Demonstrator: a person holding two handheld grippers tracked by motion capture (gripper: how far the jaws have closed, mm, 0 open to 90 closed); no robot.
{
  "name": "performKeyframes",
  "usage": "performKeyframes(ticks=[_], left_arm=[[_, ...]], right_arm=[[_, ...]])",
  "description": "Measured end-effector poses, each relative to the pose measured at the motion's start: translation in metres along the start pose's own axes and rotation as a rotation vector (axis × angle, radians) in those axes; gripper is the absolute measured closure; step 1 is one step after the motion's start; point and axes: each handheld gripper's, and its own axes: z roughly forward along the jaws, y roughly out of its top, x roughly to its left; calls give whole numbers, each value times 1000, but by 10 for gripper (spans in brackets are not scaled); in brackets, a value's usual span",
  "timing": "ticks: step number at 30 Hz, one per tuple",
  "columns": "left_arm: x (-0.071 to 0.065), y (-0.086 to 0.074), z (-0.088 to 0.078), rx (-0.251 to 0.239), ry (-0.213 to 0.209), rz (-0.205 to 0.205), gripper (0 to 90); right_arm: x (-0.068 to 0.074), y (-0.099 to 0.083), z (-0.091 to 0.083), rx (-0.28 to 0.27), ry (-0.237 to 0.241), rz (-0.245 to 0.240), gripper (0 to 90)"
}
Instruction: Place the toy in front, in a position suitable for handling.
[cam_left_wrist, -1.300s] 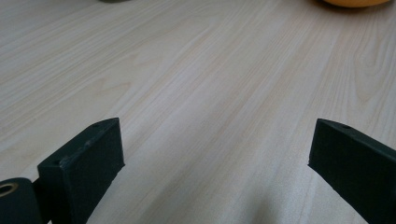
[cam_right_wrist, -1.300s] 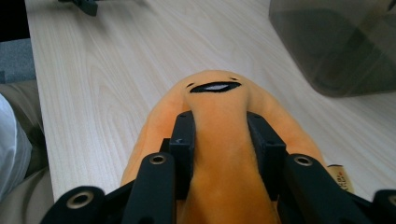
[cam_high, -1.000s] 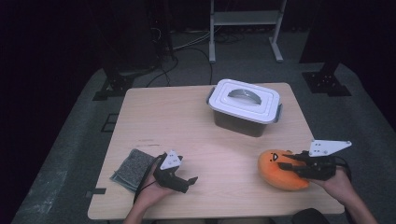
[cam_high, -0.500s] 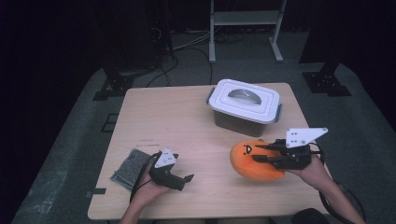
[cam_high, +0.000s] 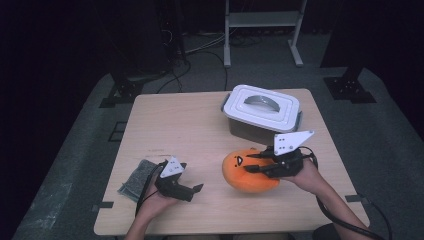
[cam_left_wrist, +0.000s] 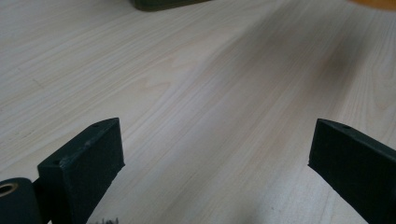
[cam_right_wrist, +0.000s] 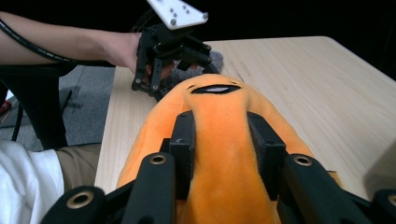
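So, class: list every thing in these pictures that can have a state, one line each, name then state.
Grey plastic box with white lid: lid on, standing on the table's far side.
Orange plush toy with a stitched face: pinched, fabric bunched between the jaws.
Right gripper: shut on the plush toy.
Left gripper: open, nothing between the jaws, low over the wooden table.
Grey scouring pad: lying flat by the left hand.
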Motion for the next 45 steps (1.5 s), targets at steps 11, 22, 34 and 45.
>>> performKeyframes(ticks=[11,22,34,45], left_arm=[[8,-2,-5,-3,20,-17,23],[12,-4,-7,-13,26,-30,23],[12,-4,-8,-12,27,-29,23],[9,-1,-9,-19,14,-2,36]], right_arm=[[2,-7,47,34,73,-5,658],[11,-30,78,93,66,-16,629],[16,-32,69,37,63,29,388],[2,-49,52,39,45,97,390]])
